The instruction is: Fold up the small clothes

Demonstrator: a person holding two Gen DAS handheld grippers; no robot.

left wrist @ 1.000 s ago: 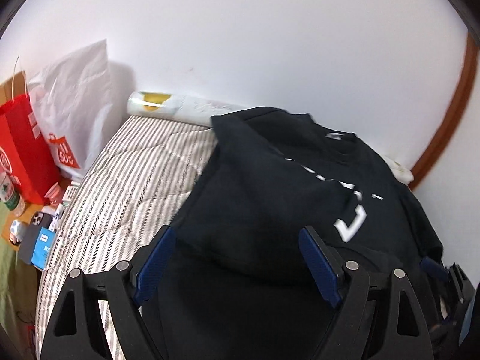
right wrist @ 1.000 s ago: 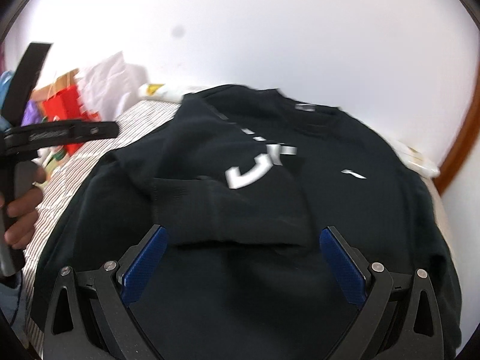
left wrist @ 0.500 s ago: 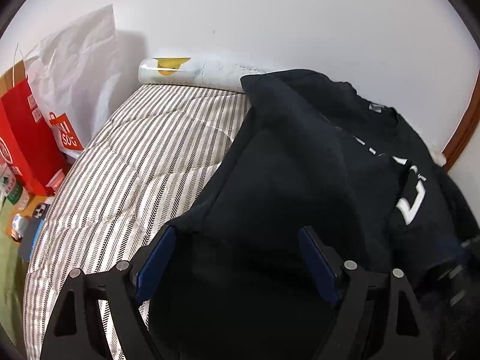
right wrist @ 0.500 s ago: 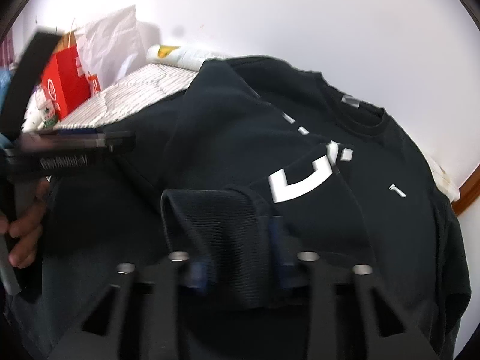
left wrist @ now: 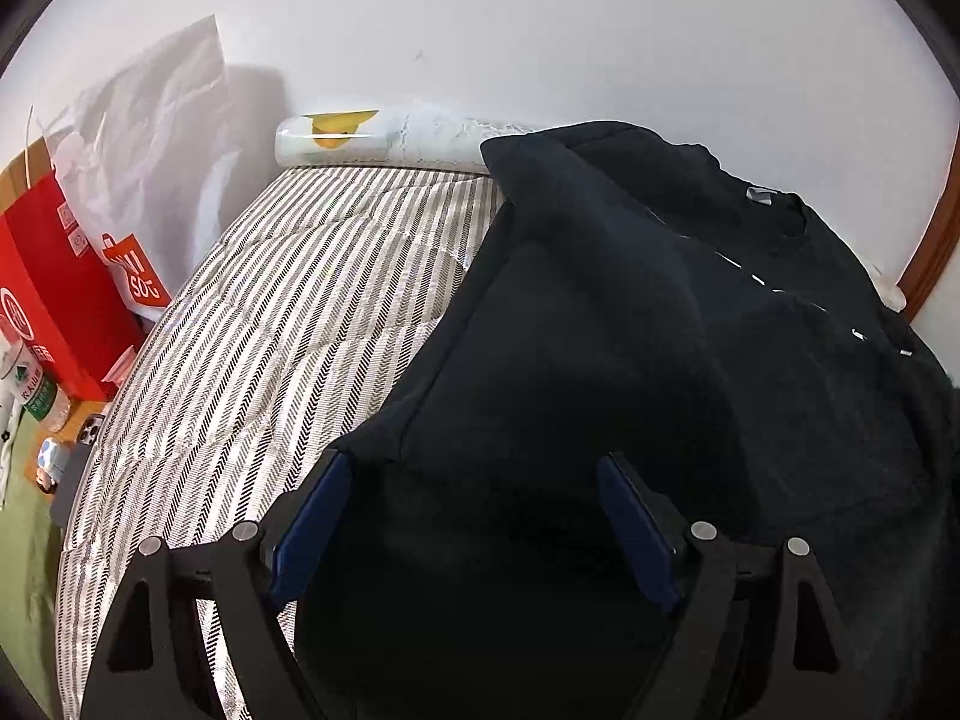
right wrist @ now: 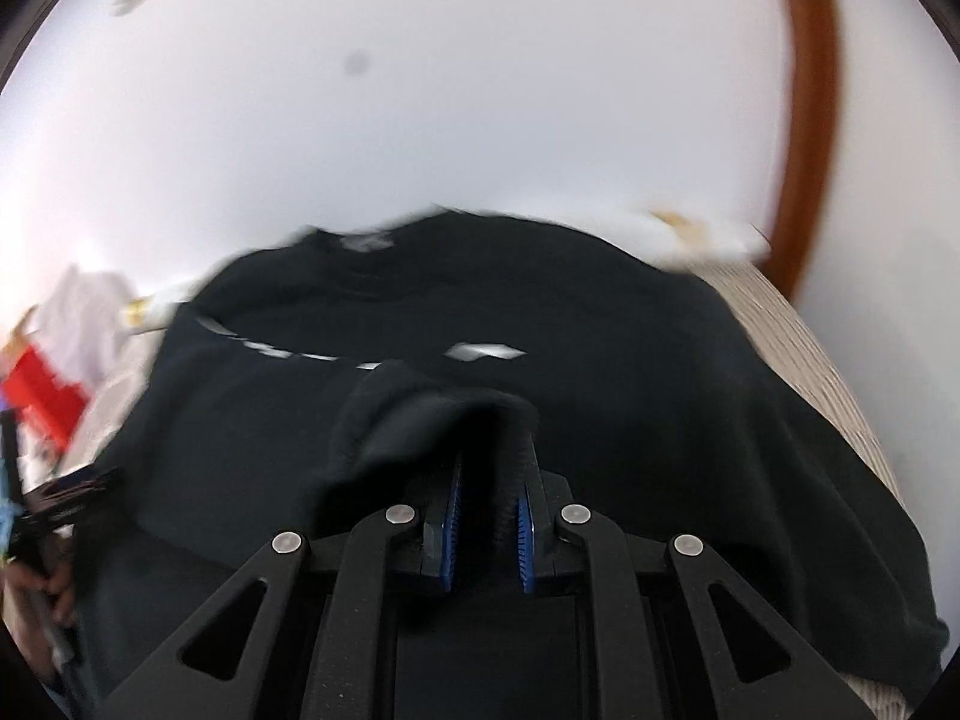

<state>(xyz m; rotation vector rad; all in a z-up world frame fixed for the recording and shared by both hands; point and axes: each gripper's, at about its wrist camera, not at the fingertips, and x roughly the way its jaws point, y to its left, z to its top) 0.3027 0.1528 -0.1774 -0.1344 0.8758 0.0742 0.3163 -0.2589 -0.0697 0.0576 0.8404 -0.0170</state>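
We see the striped bedcover (left wrist: 270,324) filling the left wrist view from 7 to 12 o'clock, up to the white wall (left wrist: 540,30). On it lies the black sweatshirt (left wrist: 660,330), spread from the centre out to 3 and 5 o'clock, collar toward the wall at 1 o'clock. At 9 o'clock beside the bed stand a white bag (left wrist: 150,138) and a red bag (left wrist: 54,288); a rolled white pack (left wrist: 384,138) lies along the wall at 11 o'clock. Our left gripper (left wrist: 474,516) hangs over the sweatshirt's near edge with its jaws wide apart, holding nothing. In the blurred right wrist view, our right gripper (right wrist: 487,516) is pinched closed on a raised fold, the sweatshirt's ribbed cuff (right wrist: 438,420), at centre.
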